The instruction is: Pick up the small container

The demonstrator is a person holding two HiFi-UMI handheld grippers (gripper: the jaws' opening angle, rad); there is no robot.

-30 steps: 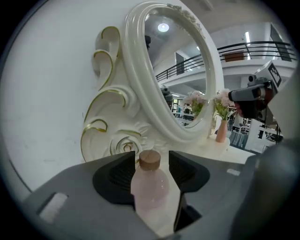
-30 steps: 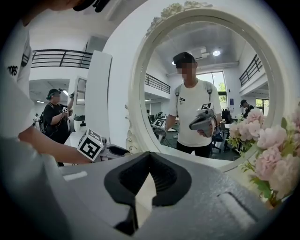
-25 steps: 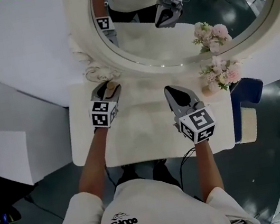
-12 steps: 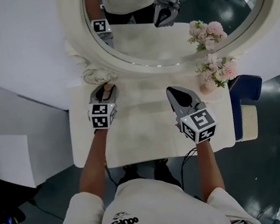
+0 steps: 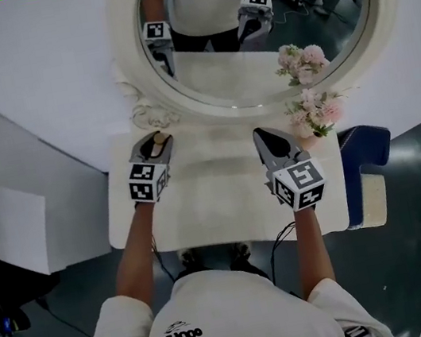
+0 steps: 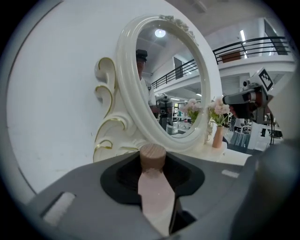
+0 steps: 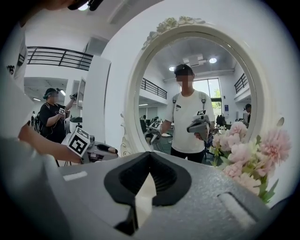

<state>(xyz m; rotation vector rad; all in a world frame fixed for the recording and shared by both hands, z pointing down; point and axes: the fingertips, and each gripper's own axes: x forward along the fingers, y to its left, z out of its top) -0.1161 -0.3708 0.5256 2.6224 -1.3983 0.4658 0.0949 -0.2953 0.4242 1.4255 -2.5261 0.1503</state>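
Jaws of the left gripper (image 5: 154, 141) were clamped on the small container (image 6: 153, 159), just in front of the oval mirror (image 5: 256, 59), by its left base. The right gripper (image 5: 263, 135), before the mirror's middle, had its jaws together, empty.

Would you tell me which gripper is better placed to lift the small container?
The left gripper: its jaws grip the small container beside the mirror. The right gripper is empty, jaws together, nearer the flowers.
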